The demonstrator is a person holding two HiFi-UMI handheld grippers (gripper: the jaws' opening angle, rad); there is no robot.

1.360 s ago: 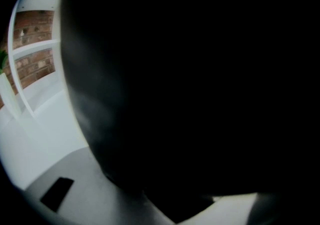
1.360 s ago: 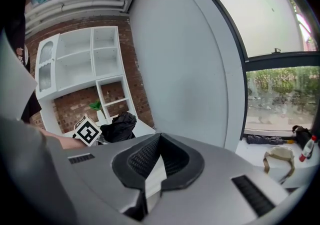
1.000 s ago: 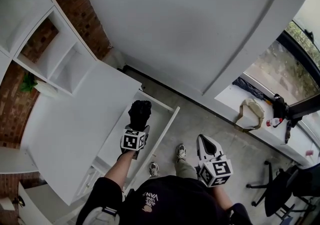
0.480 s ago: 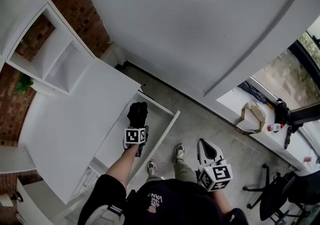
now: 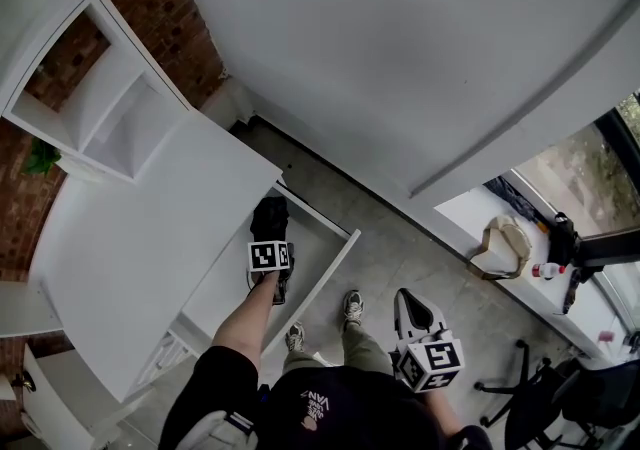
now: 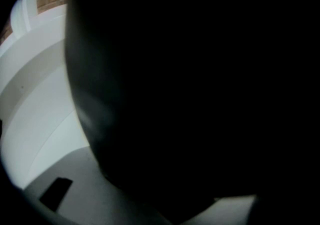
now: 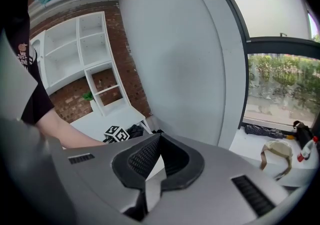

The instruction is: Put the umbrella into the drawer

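In the head view, the left claw (image 5: 270, 238) points steeply down over the open drawer (image 5: 335, 260), gripping the black folded umbrella (image 5: 268, 216). The umbrella bunches up just ahead of the claw's tips and hangs inside the drawer's outline, with the white cabinet top (image 5: 130, 238) close on the claw's left. We judge the claw is held this steeply so that the bundle goes in end first and clears the drawer's rim. We cannot tell from here whether it touches the drawer floor. The right claw (image 5: 408, 300) hangs well apart from the drawer, above the grey floor and beside the person's shoes, with its tips together. It seems parked there to stay out of the way.

In the left gripper view, the umbrella (image 6: 200, 94) sits right against the lens and blacks out nearly everything ahead of the claw. Only pale panels show on the left, so the grip is deep and the bundle is bulky.

In the right gripper view, the right claw (image 7: 159, 139) is closed on nothing, its dark pads meeting at the tip. Beyond that tip and to its left we see the left claw's marker cube (image 7: 116, 133), with the umbrella (image 7: 135, 130) touching it on the far side.
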